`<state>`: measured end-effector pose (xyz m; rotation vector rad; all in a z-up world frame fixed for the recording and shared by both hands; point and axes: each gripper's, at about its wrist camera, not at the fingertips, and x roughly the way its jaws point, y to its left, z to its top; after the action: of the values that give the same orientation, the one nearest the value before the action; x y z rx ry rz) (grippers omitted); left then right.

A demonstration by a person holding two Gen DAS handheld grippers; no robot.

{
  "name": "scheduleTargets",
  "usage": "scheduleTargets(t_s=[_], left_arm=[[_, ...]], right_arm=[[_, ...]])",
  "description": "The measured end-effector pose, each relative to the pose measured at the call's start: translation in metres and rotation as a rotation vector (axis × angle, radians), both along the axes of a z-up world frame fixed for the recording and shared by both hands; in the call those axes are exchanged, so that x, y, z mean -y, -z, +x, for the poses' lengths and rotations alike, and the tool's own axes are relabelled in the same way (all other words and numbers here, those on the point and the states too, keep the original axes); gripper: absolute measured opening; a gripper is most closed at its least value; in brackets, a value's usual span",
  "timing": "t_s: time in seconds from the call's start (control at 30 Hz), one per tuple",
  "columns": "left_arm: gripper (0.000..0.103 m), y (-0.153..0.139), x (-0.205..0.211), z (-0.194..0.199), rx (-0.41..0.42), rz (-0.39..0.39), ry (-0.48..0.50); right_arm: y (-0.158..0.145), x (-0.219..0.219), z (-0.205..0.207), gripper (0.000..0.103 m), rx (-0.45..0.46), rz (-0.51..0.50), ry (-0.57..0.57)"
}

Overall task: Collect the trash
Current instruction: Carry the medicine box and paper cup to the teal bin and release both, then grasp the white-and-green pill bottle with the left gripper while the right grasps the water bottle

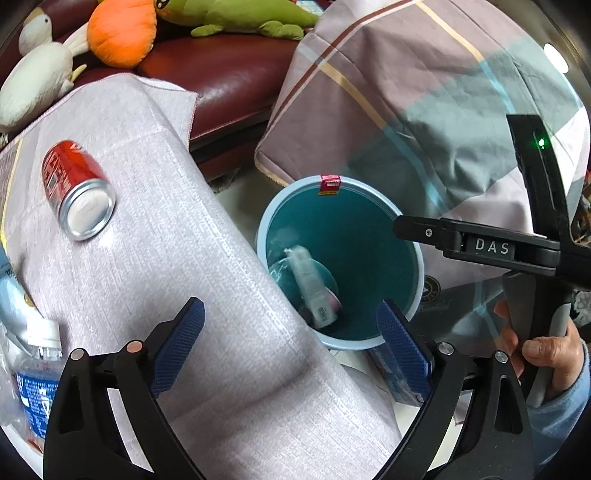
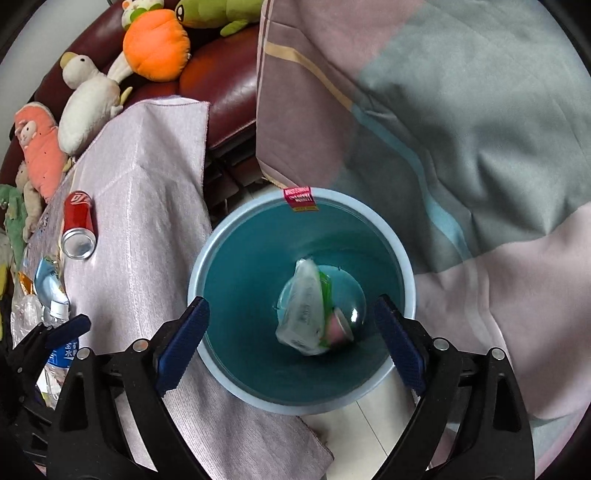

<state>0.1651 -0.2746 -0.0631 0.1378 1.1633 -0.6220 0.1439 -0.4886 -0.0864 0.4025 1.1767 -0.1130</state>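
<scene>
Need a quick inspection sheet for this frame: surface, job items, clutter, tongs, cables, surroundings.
Surface: table under a pale cloth, its edge hanging beside the bin.
Job's things: blue bin on the floor, holding a clear wrapper and a pink item; red can on its side and water bottle on the table.
Clutter: crumpled plastic packaging by the bottle.
Tongs: left tongs open, empty; right tongs open above the bin, empty.
Cables: nothing seen.
Surroundings: red sofa with plush toys; striped bedding.

We see the clear plastic wrapper [image 2: 303,306] inside the teal plastic bin [image 2: 236,258] blurred; the clear water bottle [image 1: 35,373] runs off the frame's left edge.
</scene>
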Motion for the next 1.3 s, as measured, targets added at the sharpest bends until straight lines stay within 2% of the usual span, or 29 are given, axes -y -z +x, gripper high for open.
scheduleTargets(t_s=[0.5, 0.83, 0.97, 1.1, 1.3], left_arm=[[0.095, -0.021, -0.054, -0.024, 0.029, -0.019, -0.065], [0.095, -0.03, -0.122, -0.048, 0.04, -0.031, -0.147], [0.095, -0.032, -0.153, -0.062, 0.063, -0.005, -0.147], [0.095, -0.03, -0.182, -0.08, 0.094, 0.054, -0.114], [0.095, -0.019, -0.229, -0.104, 0.097, 0.108, -0.079]], right_arm=[[-0.029, -0.029, -0.024, 0.09, 0.009, -0.018, -0.003], [-0.06, -0.072, -0.042, 0.09, 0.039, -0.036, -0.058], [-0.066, -0.098, -0.052, 0.09, 0.046, -0.039, -0.096], [-0.066, -0.124, -0.061, 0.09, 0.034, -0.038, -0.138], [-0.063, -0.167, -0.071, 0.09, 0.009, -0.036, -0.195]])
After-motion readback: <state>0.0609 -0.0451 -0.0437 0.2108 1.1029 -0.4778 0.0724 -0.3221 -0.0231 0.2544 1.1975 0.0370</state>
